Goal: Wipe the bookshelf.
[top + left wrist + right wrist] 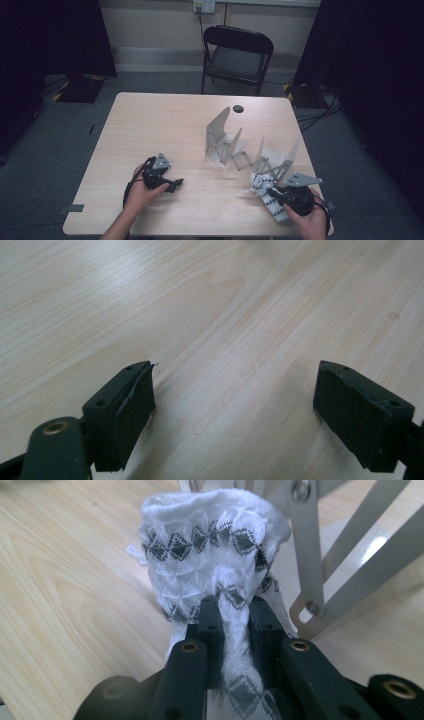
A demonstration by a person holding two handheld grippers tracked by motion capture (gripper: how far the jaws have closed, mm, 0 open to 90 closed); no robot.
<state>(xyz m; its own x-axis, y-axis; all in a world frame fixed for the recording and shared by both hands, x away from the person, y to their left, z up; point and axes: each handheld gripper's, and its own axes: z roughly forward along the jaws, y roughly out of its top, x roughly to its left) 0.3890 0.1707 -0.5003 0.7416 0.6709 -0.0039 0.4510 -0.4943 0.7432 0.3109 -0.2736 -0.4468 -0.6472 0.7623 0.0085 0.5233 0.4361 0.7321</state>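
- The right gripper (pixel 232 611) has its jaws nearly together, pinching a fold of the white cloth (pixel 212 560) with the black diamond pattern. The pinch takes only a bunched edge, probably so the rest of the cloth can hang free and be carried.
- In the high view the right gripper (pixel 274 192) sits at the near right corner of the table, with the cloth (pixel 264 192) partly bunched between gripper and table top, its lower end lying toward the table's near edge.
- Just beyond the cloth stands the folding rack (pixel 250 147), a grey scissor-lattice frame stretched out across the right half of the table. Its bars rise close behind the cloth in the right gripper view, so the cloth looks meant to be draped over it; that is a judgement.
- The left gripper (pixel 235 405) has its jaws wide apart with nothing between them, only bare wood under them.
- In the high view the left gripper (pixel 167 182) rests low over the table (pixel 150 125), well apart from cloth and rack, seemingly parked until needed.
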